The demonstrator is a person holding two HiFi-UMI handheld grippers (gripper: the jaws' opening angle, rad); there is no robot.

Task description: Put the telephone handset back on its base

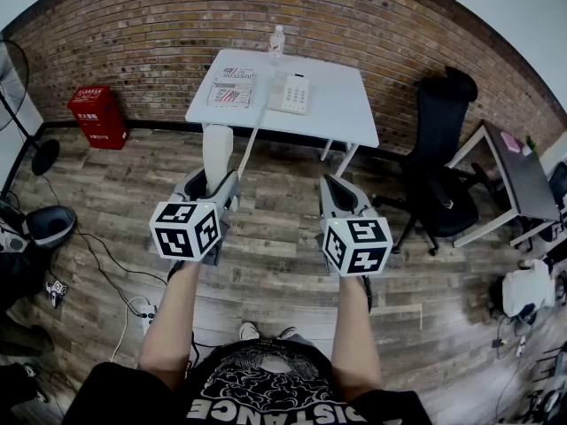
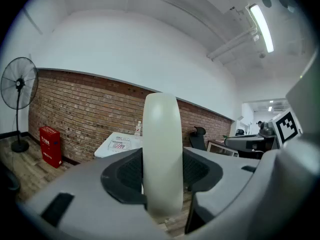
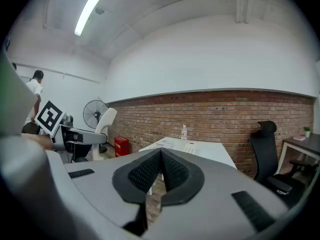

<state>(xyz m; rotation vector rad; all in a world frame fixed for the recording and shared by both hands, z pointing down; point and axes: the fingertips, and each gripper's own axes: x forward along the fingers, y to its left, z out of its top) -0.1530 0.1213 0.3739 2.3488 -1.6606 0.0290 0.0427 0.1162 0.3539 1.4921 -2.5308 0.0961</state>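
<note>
Left gripper [image 1: 213, 184]: jaws set wide and closed on the telephone handset [image 2: 162, 154], pads pressing both flanks. The handset stands upright and rises clear above the jaw tips. It is held over the wooden floor [image 1: 266, 237], short of the near edge of the white table [image 1: 354, 124]. A coiled cord [image 1: 251, 145] runs from the handset up over that near edge.

The base [image 1: 294, 94] lies mid-table, just right of a printed booklet [image 1: 232, 90]. A bottle [image 1: 276, 42] stands at the far edge.

Right gripper [image 3: 160, 171]: jaws together, nothing between them, well apart from the handset.
</note>
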